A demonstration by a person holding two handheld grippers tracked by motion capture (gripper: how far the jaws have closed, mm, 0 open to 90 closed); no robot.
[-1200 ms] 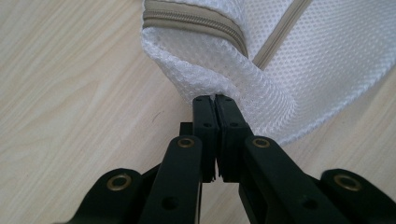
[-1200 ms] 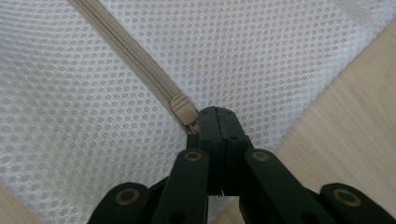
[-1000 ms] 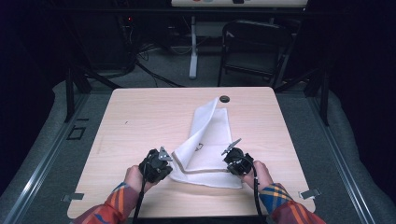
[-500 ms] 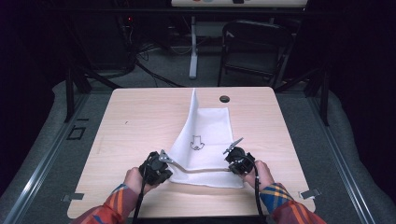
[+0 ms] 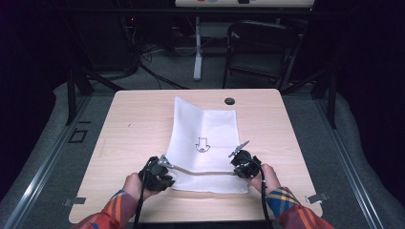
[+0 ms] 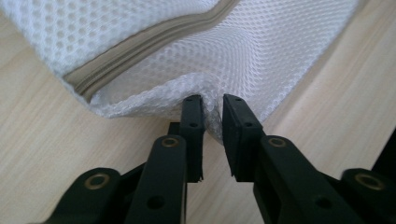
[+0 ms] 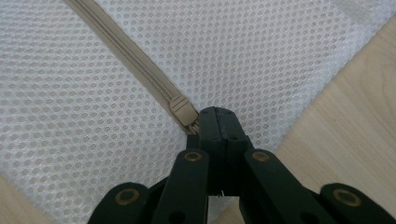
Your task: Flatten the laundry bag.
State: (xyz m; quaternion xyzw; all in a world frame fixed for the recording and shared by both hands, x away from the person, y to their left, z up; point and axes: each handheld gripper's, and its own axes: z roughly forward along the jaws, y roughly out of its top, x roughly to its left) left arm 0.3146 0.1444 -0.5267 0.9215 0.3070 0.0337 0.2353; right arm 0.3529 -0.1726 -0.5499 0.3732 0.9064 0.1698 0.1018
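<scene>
A white mesh bag [image 5: 204,143] lies flat on the light wooden tabletop [image 5: 129,138], a little right of centre, running from the far edge region toward the person's side. A small outline print [image 5: 202,144] sits in the middle of the bag, and a tan zipper [image 5: 200,172] runs across its near end.

The left claw [image 5: 162,164] sits at the bag's near left corner, held in the person's left hand [image 5: 135,185]. In the left gripper view the left claw [image 6: 212,114] has its 2 jaws set narrow with a small gap between them, and a fold of the white mesh is pinched up between them; the bag's corner bulges upward just ahead of the jaws, and the zipper band [image 6: 154,44] curves away above.

The right claw [image 5: 237,160] sits at the bag's near right edge, held in the right hand [image 5: 267,177]. In the right gripper view the right claw [image 7: 210,119] has its jaws pressed together at the end of the zipper, just beside the tan slider [image 7: 182,110]; what appears to be the slider's pull tab is caught between them, though the tab itself is mostly hidden by the jaws. The zipper line [image 7: 126,51] runs diagonally away from the jaws across the flat mesh.

A plaid sleeve [image 5: 117,212] shows at each forearm. A small dark round grommet [image 5: 229,101] is set in the tabletop just beyond the bag's far right corner. Behind the tabletop, a folding chair [image 5: 260,50] stands on the floor.
</scene>
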